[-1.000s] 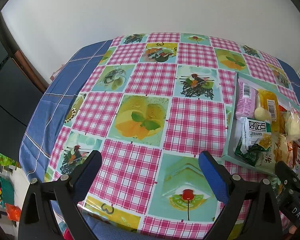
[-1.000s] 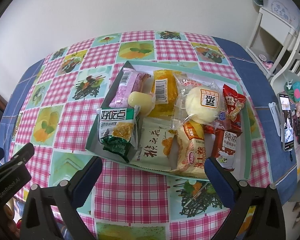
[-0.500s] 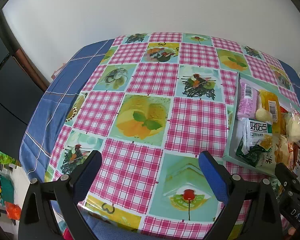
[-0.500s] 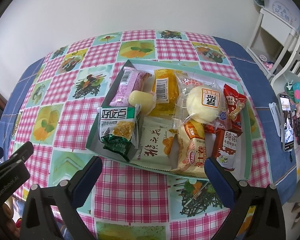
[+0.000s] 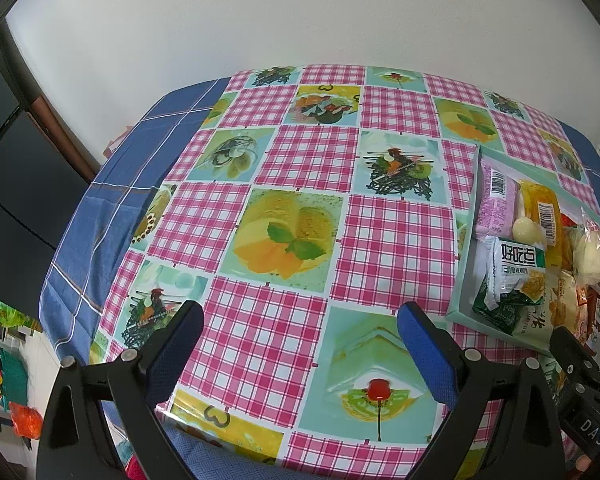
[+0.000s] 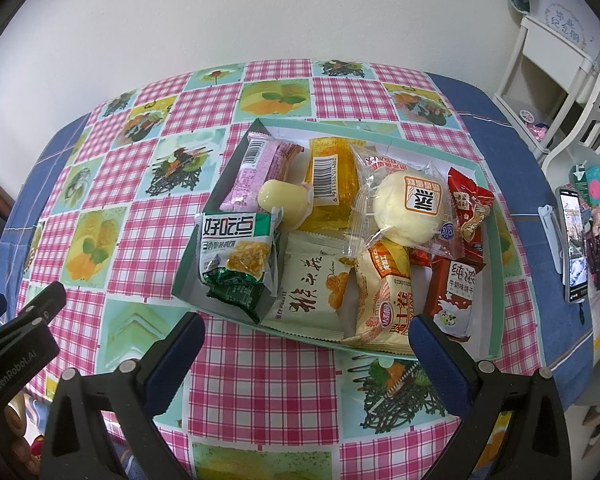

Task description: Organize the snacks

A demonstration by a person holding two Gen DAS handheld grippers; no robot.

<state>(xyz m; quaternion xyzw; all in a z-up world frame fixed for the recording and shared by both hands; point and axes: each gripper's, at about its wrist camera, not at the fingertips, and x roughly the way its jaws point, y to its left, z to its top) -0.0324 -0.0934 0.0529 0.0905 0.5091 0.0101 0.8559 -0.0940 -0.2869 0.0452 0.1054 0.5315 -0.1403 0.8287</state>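
- Snacks in wrappers are seen piled in a shallow teal tray (image 5: 462, 280) at the right edge of the left wrist view, on a table covered by a pink-checked cloth (image 5: 396, 248) with food pictures.
- In this view the left gripper (image 5: 300, 324) is held with its 2 blue-padded fingers (image 5: 424, 344) spread wide above bare cloth, nothing between them; the tray lies off to its right, apart from both fingers.
- A green-and-white packet (image 5: 512, 276) is seen at the tray's near left corner, with a pink packet (image 5: 494, 204) behind it.
- Part of the right gripper's black body is seen at the lower right corner.
- In the right wrist view the tray (image 6: 204, 240) is seen straight ahead, and the right gripper (image 6: 306, 334) is held just in front of its near rim, jaws spread wide and empty.
- The green-and-white packet (image 6: 236, 256) overhangs the near left rim; beside it lie a white packet (image 6: 312, 288) and a cream roll packet (image 6: 388, 296), the latter close to the right finger.
- Further back lie the pink packet (image 6: 256, 172), a yellow packet (image 6: 332, 180), a round pale bun (image 6: 408, 208) in clear wrap, and 2 red packets (image 6: 470, 208) at the right.
- A phone (image 6: 574, 248) is seen propped at the table's right edge.
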